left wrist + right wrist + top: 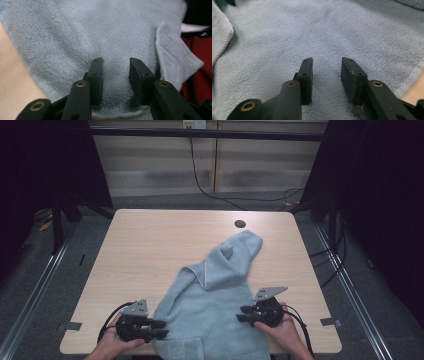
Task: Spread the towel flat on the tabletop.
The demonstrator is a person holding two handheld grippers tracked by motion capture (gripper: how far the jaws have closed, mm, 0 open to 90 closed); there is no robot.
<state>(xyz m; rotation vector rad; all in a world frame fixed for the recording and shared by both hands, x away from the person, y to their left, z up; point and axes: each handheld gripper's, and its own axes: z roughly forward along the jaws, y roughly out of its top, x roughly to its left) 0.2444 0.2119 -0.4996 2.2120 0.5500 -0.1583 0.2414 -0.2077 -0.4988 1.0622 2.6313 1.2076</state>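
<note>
Light blue fleece towel [215, 290]: crumpled, table [150, 245] near edge to far right corner. Left gripper [161, 328], right gripper [242, 314]: at its near sides, fingers apart, clamping nothing.

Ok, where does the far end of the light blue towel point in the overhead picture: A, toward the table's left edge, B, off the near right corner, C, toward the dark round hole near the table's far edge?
C: in the high view the towel narrows up and rightward, its tip ending just short of the round hole.
</note>
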